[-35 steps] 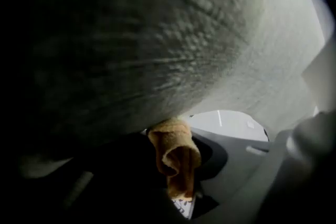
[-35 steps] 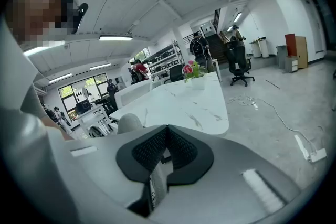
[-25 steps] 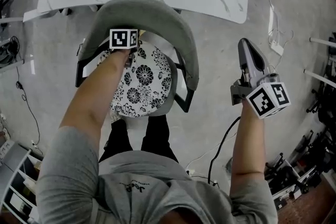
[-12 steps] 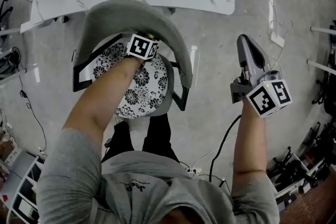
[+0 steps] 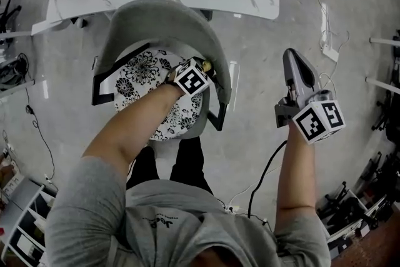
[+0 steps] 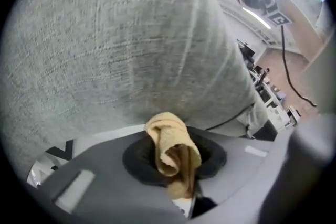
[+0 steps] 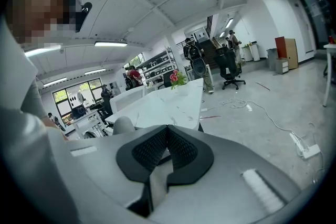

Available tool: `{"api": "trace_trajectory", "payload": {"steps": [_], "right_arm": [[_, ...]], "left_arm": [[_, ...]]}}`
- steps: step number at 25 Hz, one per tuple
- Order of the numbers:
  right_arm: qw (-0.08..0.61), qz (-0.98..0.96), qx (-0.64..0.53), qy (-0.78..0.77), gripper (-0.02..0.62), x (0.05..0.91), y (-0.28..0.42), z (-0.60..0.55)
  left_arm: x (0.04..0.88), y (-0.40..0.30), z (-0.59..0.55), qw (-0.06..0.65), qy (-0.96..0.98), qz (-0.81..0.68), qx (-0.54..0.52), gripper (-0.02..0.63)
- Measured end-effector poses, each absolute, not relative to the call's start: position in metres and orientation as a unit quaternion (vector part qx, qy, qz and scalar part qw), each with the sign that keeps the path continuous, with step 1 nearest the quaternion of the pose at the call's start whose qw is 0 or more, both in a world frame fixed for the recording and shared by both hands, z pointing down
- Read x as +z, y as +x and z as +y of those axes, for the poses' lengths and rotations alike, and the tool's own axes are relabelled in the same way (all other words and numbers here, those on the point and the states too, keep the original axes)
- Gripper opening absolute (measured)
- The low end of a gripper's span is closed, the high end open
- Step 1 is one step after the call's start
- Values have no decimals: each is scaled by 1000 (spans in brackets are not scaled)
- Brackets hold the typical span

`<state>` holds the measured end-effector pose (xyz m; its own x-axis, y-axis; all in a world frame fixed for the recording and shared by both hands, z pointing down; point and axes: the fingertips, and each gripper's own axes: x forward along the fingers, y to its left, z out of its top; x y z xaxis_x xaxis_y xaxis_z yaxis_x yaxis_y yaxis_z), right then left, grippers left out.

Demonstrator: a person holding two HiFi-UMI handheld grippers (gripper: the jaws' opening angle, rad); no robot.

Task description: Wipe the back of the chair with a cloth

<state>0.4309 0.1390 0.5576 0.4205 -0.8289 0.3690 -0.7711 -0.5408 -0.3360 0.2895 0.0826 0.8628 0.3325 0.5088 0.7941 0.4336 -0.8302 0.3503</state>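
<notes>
Print on the person's grey shirt (image 5: 156,222) is too small to read. The left tool (image 5: 203,67) is clamped on a bunched tan cloth (image 6: 170,141). The cloth's long axis runs out along the jaws toward the chair back (image 6: 131,44), its tip against the grey fabric on the inner right side. The right tool (image 7: 167,139), jaws together on nothing, hangs well apart from the chair

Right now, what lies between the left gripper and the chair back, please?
Only the yellow cloth, clamped in the left gripper, reaching the grey chair back; the left gripper view shows it.
</notes>
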Motion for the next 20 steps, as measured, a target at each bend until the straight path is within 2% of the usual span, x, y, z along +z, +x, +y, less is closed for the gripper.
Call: {"api": "trace_trajectory", "payload": {"steps": [8, 20], "right_arm": [[40, 507, -249, -824, 3, 527, 401, 127], [10, 609, -235, -758, 3, 430, 332, 49]], "left_arm": [[777, 256, 48, 92, 854, 241, 451, 120], [576, 162, -51, 139, 920, 105, 351, 121]]}}
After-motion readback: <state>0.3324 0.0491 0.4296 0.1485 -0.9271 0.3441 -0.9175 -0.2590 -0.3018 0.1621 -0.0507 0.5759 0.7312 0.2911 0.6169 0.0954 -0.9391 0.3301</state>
